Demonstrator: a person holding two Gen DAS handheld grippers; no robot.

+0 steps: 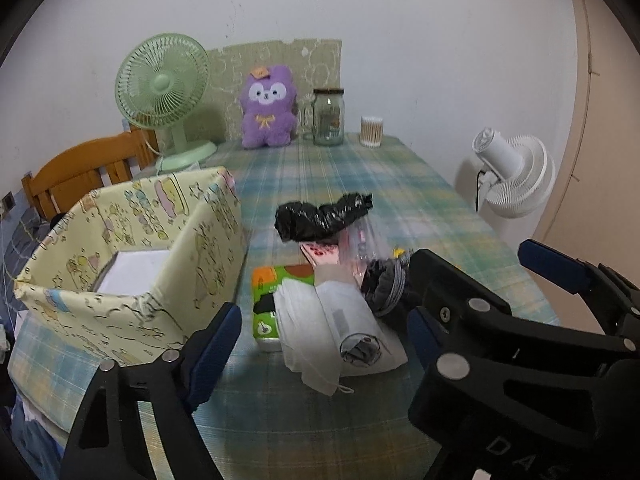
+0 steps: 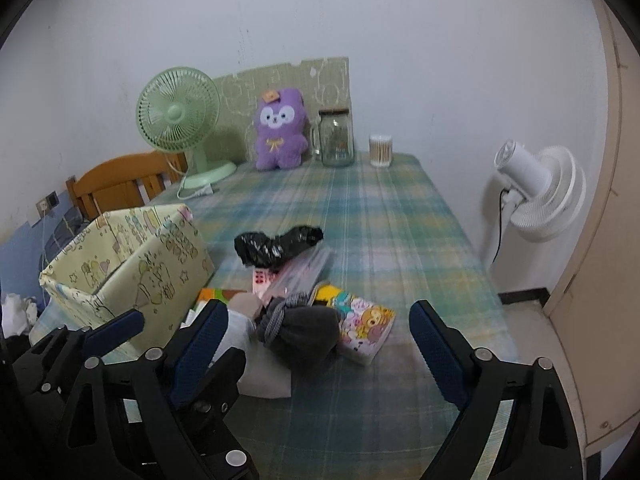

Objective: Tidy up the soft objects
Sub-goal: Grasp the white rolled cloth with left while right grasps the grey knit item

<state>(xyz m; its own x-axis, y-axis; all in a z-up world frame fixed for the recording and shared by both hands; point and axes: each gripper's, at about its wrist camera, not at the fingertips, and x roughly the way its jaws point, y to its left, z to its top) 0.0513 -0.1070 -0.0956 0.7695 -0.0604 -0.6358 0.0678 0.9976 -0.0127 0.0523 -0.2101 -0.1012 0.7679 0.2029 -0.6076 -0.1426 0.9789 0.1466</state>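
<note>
Left wrist view: left gripper [image 1: 320, 332] fingers spread wide, holding nothing, hovering over the pile on the table [image 1: 360, 176] — white cloth [image 1: 320, 328], green tissue pack [image 1: 266, 300], grey sock [image 1: 386, 284], black bag [image 1: 320, 216] behind them, yellow fabric box [image 1: 132, 248] just left of the pile. Right wrist view: right gripper [image 2: 316, 356] fingers also released, empty, grey sock [image 2: 304, 332] between them, cartoon tissue pack [image 2: 368, 328] touching it. Purple plush [image 2: 280, 132], jar [image 2: 337, 138] and green fan [image 2: 178, 116] sit at the far edge.
</note>
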